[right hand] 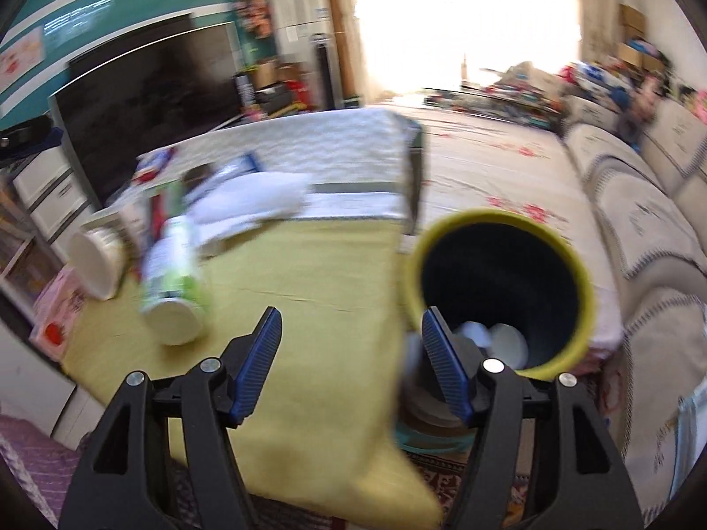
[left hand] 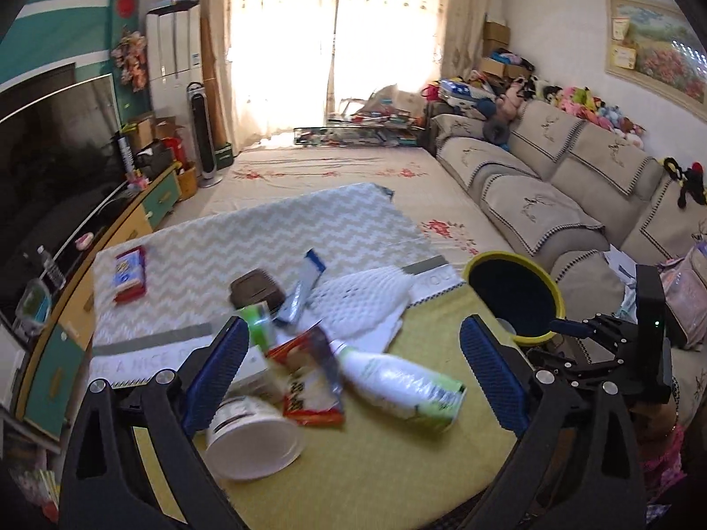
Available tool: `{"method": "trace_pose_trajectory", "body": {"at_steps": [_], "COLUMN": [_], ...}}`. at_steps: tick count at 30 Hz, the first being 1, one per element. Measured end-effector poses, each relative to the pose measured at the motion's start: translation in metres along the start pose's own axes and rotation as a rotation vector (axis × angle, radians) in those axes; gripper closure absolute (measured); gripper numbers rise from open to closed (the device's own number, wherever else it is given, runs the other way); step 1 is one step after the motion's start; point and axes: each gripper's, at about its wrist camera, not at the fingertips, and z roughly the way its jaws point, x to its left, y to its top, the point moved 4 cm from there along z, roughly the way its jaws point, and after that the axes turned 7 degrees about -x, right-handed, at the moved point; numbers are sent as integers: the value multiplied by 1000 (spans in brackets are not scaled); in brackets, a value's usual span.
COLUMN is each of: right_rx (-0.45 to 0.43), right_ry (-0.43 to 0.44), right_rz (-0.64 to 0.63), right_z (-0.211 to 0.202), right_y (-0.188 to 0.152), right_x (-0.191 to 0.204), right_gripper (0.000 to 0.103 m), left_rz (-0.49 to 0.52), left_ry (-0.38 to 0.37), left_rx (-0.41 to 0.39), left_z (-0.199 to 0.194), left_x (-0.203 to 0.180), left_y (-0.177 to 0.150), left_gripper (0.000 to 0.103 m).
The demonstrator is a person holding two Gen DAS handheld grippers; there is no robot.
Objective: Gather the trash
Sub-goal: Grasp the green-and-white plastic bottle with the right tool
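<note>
The white plastic bottle with a green label (left hand: 400,382) lies on its side on the yellow cloth of the tabletop (left hand: 375,463), near the front edge and roughly midway between the side edges. Its long axis runs slantwise: the narrow neck points toward the far left, the flat base toward the near right. It lies directly between the spread blue pads of the left claw (left hand: 353,371), which is released and holds nothing, so the left claw is judged the nearer one. The pads stand nearly across the bottle's axis, which favours a grasp on its body. Touching the neck is a red crumpled snack wrapper (left hand: 309,380), and beside that, toward the left edge, a white paper cup tipped on its side (left hand: 254,441). Farther back lie a white foam mesh sleeve (left hand: 366,298) and other wrappers. The yellow-rimmed dark bin (right hand: 501,287) stands just off the right edge; the right claw (right hand: 353,355), released and empty, hovers beside its rim.
</note>
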Motion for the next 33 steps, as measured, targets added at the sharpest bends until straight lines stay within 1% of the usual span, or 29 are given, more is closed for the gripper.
{"method": "trace_pose_trajectory", "body": {"at_steps": [2, 4, 6, 9, 12, 17, 25, 28, 29, 30, 33], "right_rx": [-7, -15, -13, 7, 40, 72, 77, 92, 96, 98, 96], "right_ry": [82, 121, 150, 173, 169, 162, 156, 146, 140, 145, 135], "right_rz": [-55, -101, -126, -141, -154, -156, -168, -180, -184, -184, -188], "right_z": [6, 11, 18, 35, 55, 84, 101, 106, 107, 107, 105], "right_y": [3, 5, 7, 8, 4, -1, 1, 1, 1, 1, 0], "right_x": [30, 55, 71, 89, 98, 107, 115, 116, 115, 116, 117], "right_gripper": [38, 34, 33, 33, 33, 33, 33, 41, 47, 51, 54], "left_rz": [-41, -73, -104, -152, -174, -192, -190, -192, -194, -196, -195], "left_ry": [29, 46, 57, 41, 44, 51, 44, 44, 43, 42, 41], "left_rx": [12, 21, 26, 25, 30, 28, 40, 44, 46, 47, 49], "left_z": [-10, -19, -26, -34, -39, -43, -40, -39, -39, -38, -38], "left_x": [22, 40, 52, 64, 73, 78, 75, 75, 75, 75, 75], "left_y": [-20, -40, -59, -82, -98, -106, -107, -108, -108, -108, -110], "left_gripper": [8, 8, 8, 8, 8, 8, 8, 8, 8, 8, 8]}}
